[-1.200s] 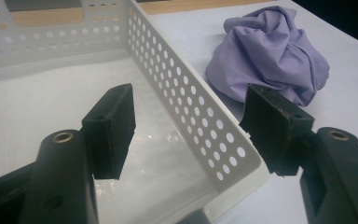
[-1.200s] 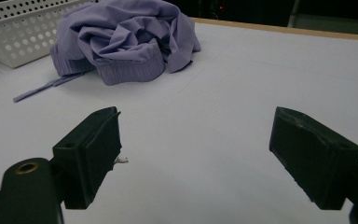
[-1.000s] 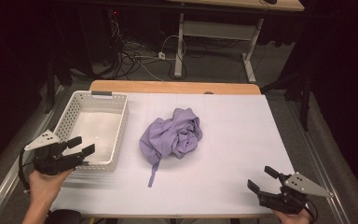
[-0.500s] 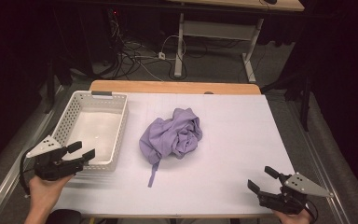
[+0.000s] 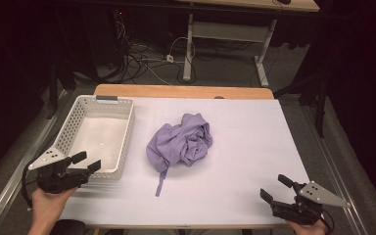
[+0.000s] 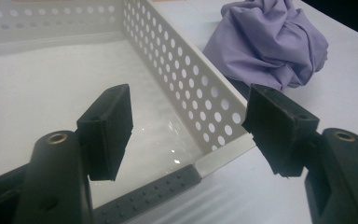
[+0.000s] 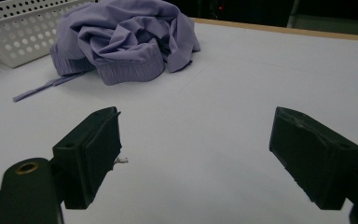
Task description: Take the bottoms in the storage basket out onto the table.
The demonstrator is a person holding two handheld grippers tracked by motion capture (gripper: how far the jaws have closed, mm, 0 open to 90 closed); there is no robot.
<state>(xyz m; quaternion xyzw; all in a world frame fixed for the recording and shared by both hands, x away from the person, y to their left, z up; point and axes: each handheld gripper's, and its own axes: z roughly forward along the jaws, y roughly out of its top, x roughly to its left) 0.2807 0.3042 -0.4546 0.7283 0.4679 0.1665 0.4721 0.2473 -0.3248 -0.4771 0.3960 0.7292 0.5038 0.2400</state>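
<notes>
A: At the near left corner of the table (image 5: 254, 147), the left gripper (image 5: 86, 162) hovers over the white basket's (image 5: 78, 115) near rim, jaws apart and just now widening a bit, nothing between them. Right gripper (image 5: 273, 188) sits low at the near right corner, jaws wide, empty too.

B: Garment?

A: The purple garment (image 5: 181, 142) lies crumpled mid-table, just right of the basket, apart from it, drawstring trailing toward the person. Neither gripper touches it.

B: Step?

A: Looks like the start, approach not begun. Likely cloth goes into the basket, or gets spread out; can't tell which.

B: Next?

A: Either gripper must cross to the heap, come down open, and pinch a thick fold, like the ribbed hem (image 7: 130, 65).
</notes>
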